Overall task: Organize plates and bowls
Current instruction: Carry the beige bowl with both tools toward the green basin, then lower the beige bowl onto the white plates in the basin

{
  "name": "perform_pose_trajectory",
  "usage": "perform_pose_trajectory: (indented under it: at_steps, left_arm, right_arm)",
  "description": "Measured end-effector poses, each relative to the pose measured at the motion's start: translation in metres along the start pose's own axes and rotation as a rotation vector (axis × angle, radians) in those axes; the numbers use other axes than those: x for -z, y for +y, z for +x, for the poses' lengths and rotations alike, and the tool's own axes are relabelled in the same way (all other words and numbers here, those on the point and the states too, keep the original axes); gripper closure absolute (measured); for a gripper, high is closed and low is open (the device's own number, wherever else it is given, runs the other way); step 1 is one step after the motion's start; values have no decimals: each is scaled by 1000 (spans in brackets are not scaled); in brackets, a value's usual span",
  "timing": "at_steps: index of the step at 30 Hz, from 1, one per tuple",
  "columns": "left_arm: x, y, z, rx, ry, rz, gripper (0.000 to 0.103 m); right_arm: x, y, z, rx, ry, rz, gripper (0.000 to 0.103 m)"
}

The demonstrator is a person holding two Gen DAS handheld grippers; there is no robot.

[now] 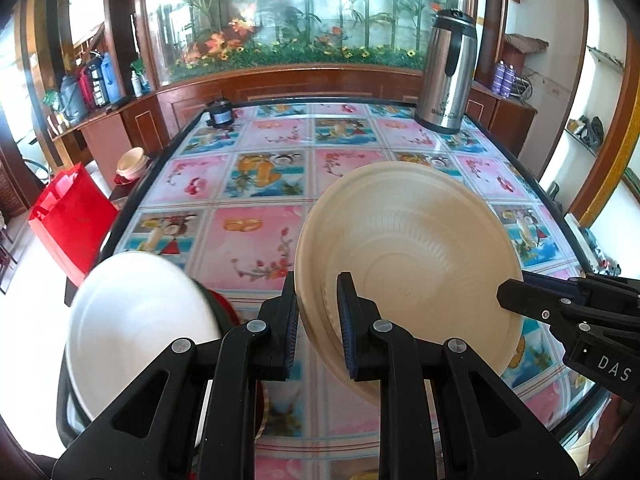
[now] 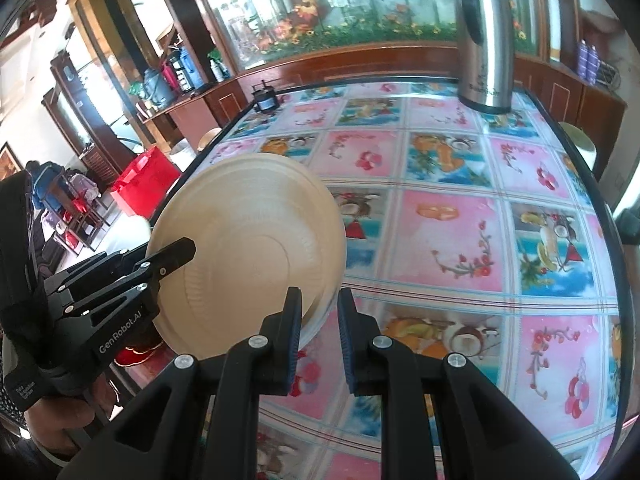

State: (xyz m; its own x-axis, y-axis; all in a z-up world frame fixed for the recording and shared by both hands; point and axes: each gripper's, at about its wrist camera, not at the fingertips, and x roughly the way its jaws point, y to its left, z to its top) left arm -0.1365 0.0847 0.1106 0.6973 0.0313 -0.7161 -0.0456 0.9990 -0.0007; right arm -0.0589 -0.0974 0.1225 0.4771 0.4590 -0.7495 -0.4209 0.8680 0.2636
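Item: cream bowl (image 1: 408,264), held tilted above the table (image 1: 256,184), mouth turned toward the left tool (image 1: 318,320).

Left tool: fingers clamped on the bowl's near rim, one inside the wall and one outside. The bowl rises ahead and to the right of this tool.

Right tool (image 2: 319,328): fingers a little apart, straddling the opposite rim of the bowl (image 2: 248,252). Whether the pads press the rim cannot be told, since the edge is blurred there. From this tool the bowl lies ahead and to the left, underside facing it.

Adjacent: white bowl (image 1: 140,328) sitting just left of the left tool, over something red low at the table's near edge. Steel flask (image 1: 448,72) far ahead, well apart from both tools.

Risks, as judged:
- The bowl looks thin and light. A rim pinch on one side only may let it swing or slip, with a fall to the table.
- If both tools pull on opposite rims, the wall could flex or crease.
- Letting go with one tool before the other has a firm hold would drop it.
- Swinging left toward the white bowl could knock it, close as it sits to the table's edge.
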Motion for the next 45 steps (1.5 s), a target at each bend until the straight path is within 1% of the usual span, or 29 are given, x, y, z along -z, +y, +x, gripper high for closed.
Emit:
perform_pose_trajectory:
  at_steps: [6, 15, 25, 28, 33, 37, 41, 45]
  left_arm:
    - [1, 24, -9, -11, -9, -21, 85]
    - [2, 58, -26, -48, -37, -53, 85]
    - [5, 95, -34, -71, -31, -85, 85]
    - [7, 107, -39, -90, -30, -88, 85]
    - [17, 131, -42, -125, -18, -117, 85]
    - [29, 152, -40, -153, 3, -144, 85]
    - [39, 165, -34, -160, 30, -163, 85]
    - [46, 168, -28, -165, 42, -166, 85]
  right_arm:
    - [-3, 23, 2, -10, 3, -39, 84]
    - [-11, 56, 9, -36, 2, -93, 83]
    - [-19, 91, 14, -53, 3, -155, 82]
    - [-20, 103, 17, -70, 6, -171, 82]
    - [-19, 127, 27, -92, 27, -213, 81]
    - [-17, 150, 43, -103, 62, -254, 79]
    - [-11, 162, 57, -116, 95, -281, 78]
    - [-4, 168, 72, -112, 135, -294, 78]
